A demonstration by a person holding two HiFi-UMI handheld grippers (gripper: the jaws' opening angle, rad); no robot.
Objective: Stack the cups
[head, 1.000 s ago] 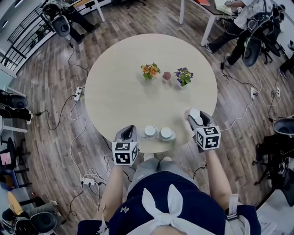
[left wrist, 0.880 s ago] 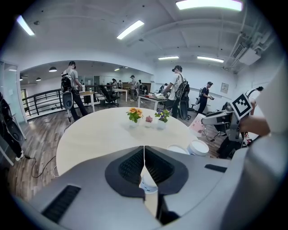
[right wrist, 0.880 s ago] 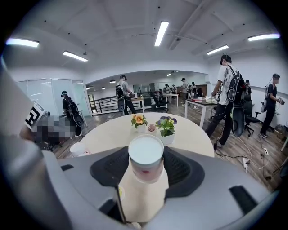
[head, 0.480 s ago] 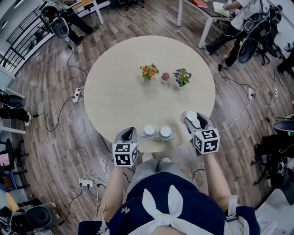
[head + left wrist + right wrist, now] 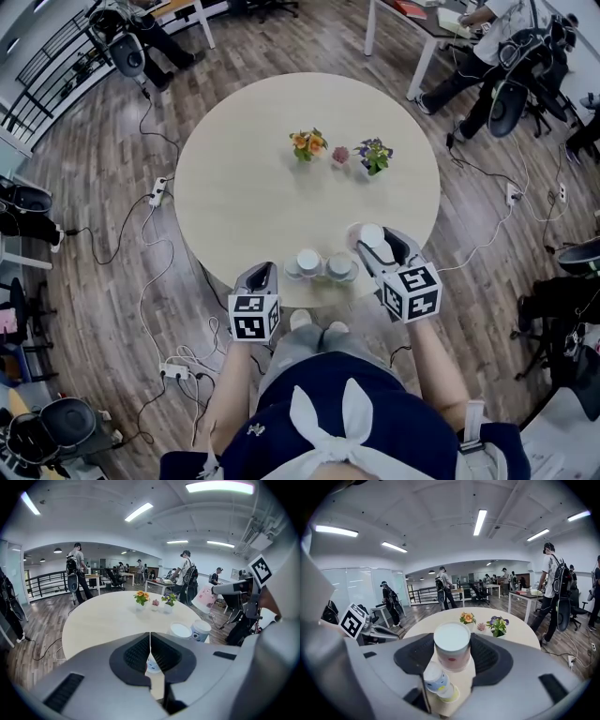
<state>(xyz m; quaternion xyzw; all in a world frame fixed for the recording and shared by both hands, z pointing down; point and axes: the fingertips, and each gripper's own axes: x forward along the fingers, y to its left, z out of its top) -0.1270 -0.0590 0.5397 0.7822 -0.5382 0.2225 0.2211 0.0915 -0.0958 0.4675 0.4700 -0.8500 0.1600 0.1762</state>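
Two small cups stand side by side at the table's near edge, the left cup [image 5: 307, 262] and the right cup [image 5: 340, 267]. In the right gripper view they show low down as a blue-and-yellow cup [image 5: 436, 679] and a green-rimmed cup [image 5: 451, 693]. My right gripper [image 5: 372, 239] is shut on a pale pink cup [image 5: 452, 648] with a white top, held above the table just right of the pair. My left gripper [image 5: 262, 274] is shut and holds nothing, just left of the cups. From the left gripper [image 5: 150, 641] both cups [image 5: 180, 631] sit ahead to the right.
The round table [image 5: 244, 178] carries three little flower pots [image 5: 340, 152] near its far middle. Cables and a power strip [image 5: 160, 190] lie on the wooden floor at the left. People and desks [image 5: 487, 47] are at the far right.
My right gripper has carried the pink cup leftward toward the two standing cups and lifted it a little. The left gripper and the cups on the table have stayed put.
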